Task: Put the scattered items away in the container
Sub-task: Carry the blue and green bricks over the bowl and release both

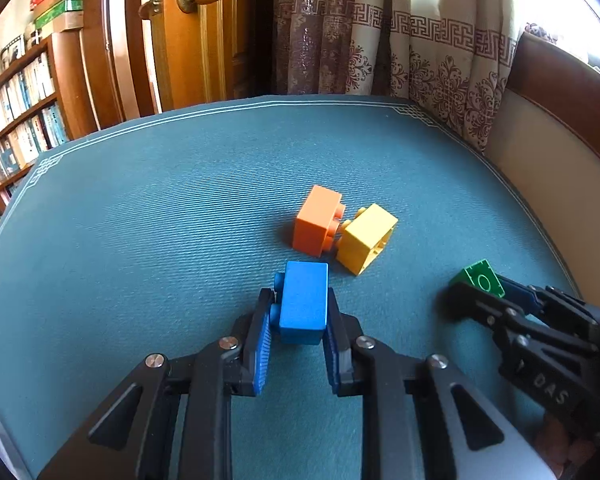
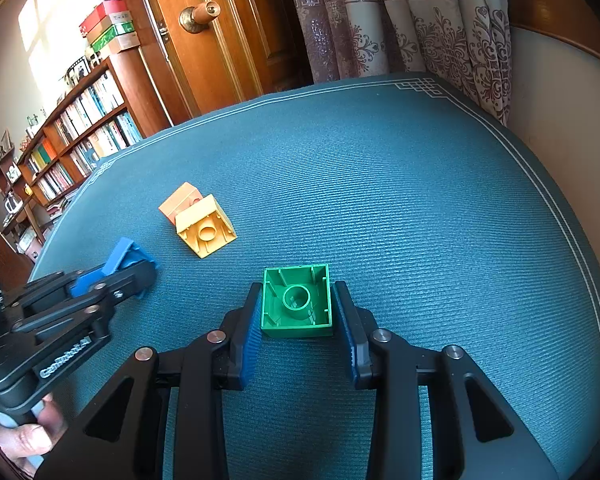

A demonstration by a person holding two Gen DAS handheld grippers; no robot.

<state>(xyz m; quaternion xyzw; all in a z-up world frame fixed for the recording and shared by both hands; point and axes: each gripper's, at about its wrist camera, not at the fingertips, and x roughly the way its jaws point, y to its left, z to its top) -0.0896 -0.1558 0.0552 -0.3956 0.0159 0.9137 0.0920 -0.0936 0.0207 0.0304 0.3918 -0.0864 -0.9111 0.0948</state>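
Note:
In the left wrist view a blue brick (image 1: 304, 304) lies on its side between the fingers of my left gripper (image 1: 300, 296), which is shut on it. The right wrist view shows a green brick (image 2: 296, 304), hollow underside facing me, with my right gripper (image 2: 298, 288) shut on its two sides. An orange brick (image 1: 316, 220) and a yellow brick (image 1: 364, 238) lie touching each other on the teal mat (image 1: 160, 220), just beyond the blue brick. Each gripper also appears in the other's view: the right gripper (image 1: 476, 288) with the green brick (image 1: 482, 280), the left gripper (image 2: 136, 268) with the blue brick (image 2: 122, 254). No container is in view.
The teal mat covers a round-cornered table with a white border line (image 2: 560, 216). Behind it stand a wooden door (image 1: 196, 40), patterned curtains (image 1: 420, 48) and a bookshelf (image 1: 16, 120). A wooden-framed cushioned seat back (image 1: 560, 128) is at the right. A hand (image 2: 28, 436) holds the left gripper's handle.

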